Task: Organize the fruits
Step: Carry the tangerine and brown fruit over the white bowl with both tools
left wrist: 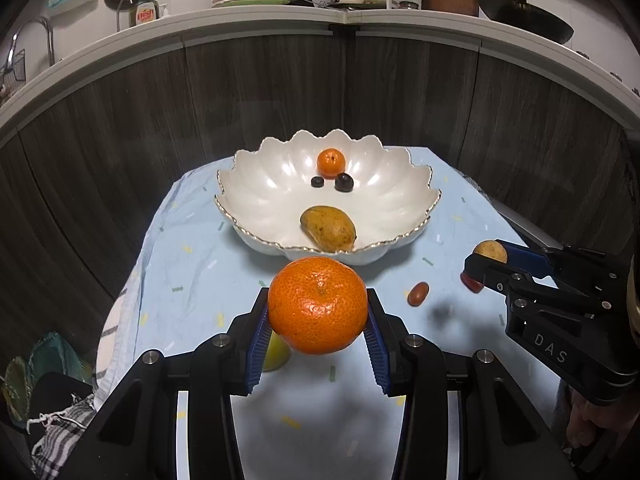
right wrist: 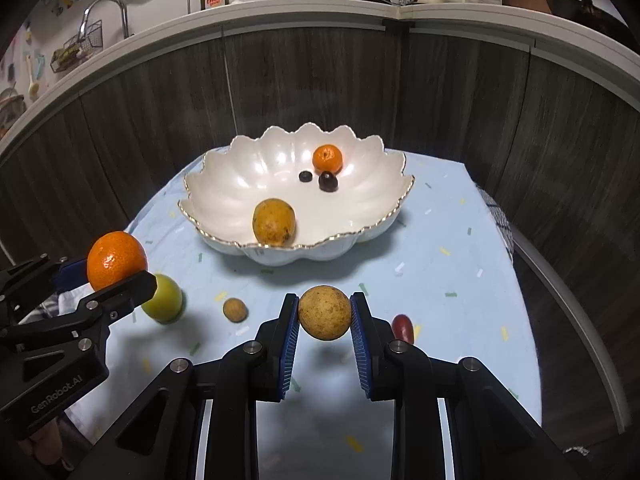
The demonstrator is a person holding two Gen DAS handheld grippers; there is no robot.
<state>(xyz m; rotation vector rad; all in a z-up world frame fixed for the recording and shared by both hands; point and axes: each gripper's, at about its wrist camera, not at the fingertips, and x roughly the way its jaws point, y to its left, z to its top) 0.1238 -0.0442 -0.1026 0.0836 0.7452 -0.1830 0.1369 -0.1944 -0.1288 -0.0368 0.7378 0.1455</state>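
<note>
My left gripper point(left wrist: 318, 312) is shut on a large orange point(left wrist: 317, 305), held above the tablecloth. My right gripper point(right wrist: 325, 314) is shut on a small round speckled yellow-brown fruit point(right wrist: 325, 312), also lifted off the cloth. In the left wrist view the right gripper point(left wrist: 486, 262) shows at the right with that fruit point(left wrist: 489, 250). The left gripper point(right wrist: 120, 276) with the orange point(right wrist: 117, 260) shows at the left of the right wrist view. Ahead stands a white scalloped bowl point(left wrist: 260, 200) point(right wrist: 224, 196) holding a mango point(left wrist: 328, 228), a small orange point(left wrist: 331, 162) and two dark berries point(left wrist: 343, 182).
On the light blue cloth point(right wrist: 440, 280) lie a green-yellow fruit point(right wrist: 164, 298), a small brown nut-like fruit point(right wrist: 235, 309) and red oval fruits point(right wrist: 402, 326) point(left wrist: 418, 293). Dark cabinet fronts curve behind the table. A counter above carries dishes, a wok point(left wrist: 524, 14) and dish soap point(left wrist: 144, 10).
</note>
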